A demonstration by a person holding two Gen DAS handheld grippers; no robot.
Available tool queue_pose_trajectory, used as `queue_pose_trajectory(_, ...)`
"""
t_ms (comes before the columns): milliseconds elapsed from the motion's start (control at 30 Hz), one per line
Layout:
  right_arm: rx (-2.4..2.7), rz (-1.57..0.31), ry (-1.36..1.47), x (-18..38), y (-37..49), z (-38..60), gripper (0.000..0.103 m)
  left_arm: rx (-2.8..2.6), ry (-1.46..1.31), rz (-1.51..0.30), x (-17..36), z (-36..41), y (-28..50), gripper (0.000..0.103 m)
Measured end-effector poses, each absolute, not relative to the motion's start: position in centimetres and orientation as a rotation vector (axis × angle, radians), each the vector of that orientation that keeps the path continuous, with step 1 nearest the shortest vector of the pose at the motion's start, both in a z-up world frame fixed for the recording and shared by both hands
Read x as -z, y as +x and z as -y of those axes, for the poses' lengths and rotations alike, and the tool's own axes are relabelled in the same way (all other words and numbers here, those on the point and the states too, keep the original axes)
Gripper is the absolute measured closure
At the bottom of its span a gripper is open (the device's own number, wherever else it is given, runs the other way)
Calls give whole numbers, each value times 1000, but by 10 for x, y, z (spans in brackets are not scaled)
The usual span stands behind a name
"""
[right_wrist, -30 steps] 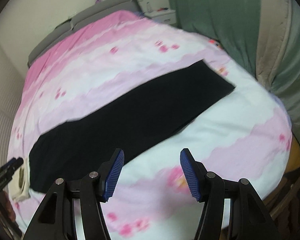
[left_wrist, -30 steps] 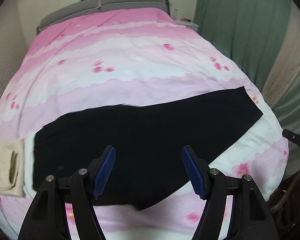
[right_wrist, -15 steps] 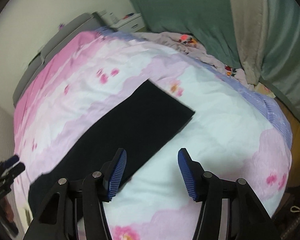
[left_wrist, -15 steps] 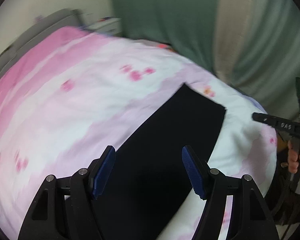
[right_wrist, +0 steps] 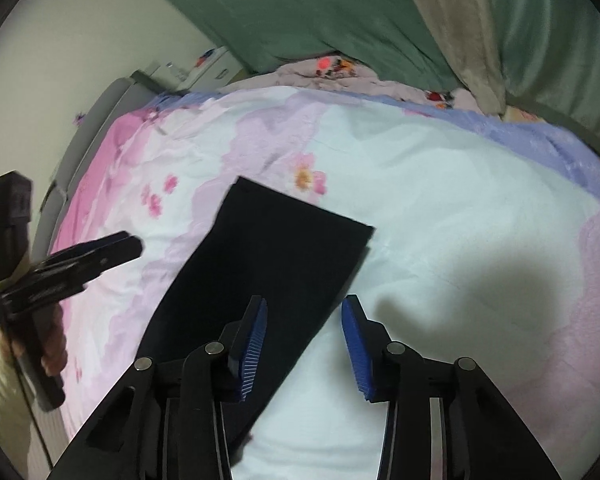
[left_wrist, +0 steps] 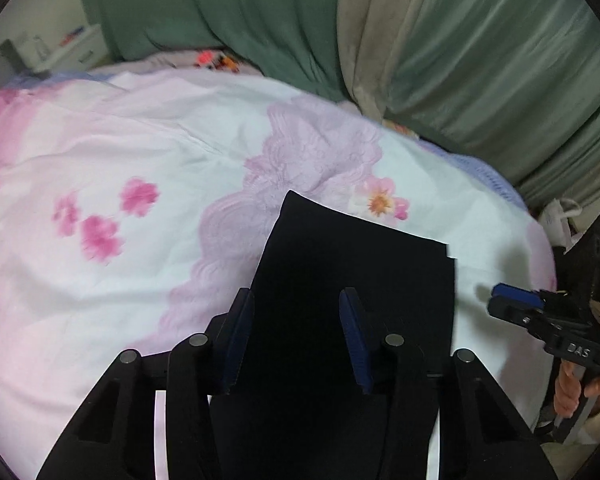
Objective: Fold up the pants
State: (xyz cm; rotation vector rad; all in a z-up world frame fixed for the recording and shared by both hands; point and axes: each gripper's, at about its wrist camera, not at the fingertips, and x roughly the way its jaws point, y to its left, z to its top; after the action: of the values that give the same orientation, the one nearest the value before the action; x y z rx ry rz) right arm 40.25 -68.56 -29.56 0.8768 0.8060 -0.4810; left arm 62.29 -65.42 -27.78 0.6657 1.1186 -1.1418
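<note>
Left wrist view: flat black pants (left_wrist: 352, 280) lie on the pink-and-white flowered bedspread (left_wrist: 140, 152), their hem end square, bare cover all round it. "DAS" is printed on the right gripper (left_wrist: 500, 300). Both the left gripper (left_wrist: 296, 328) and the right (over the pants' side edge) have just been closing, part-open, gripping nothing. Green curtains (left_wrist: 480, 60) hang behind.

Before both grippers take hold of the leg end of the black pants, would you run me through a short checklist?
1. Pants lie flat on the bedspread, hem corners visible: ok.
2. Left gripper over the leg, jaws just closing, gap remaining: ok.
3. Right gripper straddles the near side edge, jaws just closing: ok.
4. Fabric pinched by either gripper: not ok.
5. Both leg layers aligned at the hem: cannot tell.
</note>
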Motion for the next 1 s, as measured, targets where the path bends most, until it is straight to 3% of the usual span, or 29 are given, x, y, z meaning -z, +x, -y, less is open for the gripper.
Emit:
queue_pose_trajectory(367, 530, -796, 1016, 340, 407, 706, 69, 1165, 692, -1186, 324, 702, 646, 61)
queue_pose_trajectory(567, 529, -792, 1031, 348, 417, 713, 75, 1190, 668, -1207, 323, 698, 647, 74)
queue_pose_trajectory(633, 535, -790, 1026, 346, 418, 715, 81, 1206, 648, -1188, 316, 693, 646, 74)
queue_pose_trajectory(1000, 539, -780, 1015, 345, 422, 718, 83, 1202, 656, -1228, 326, 704, 656, 74)
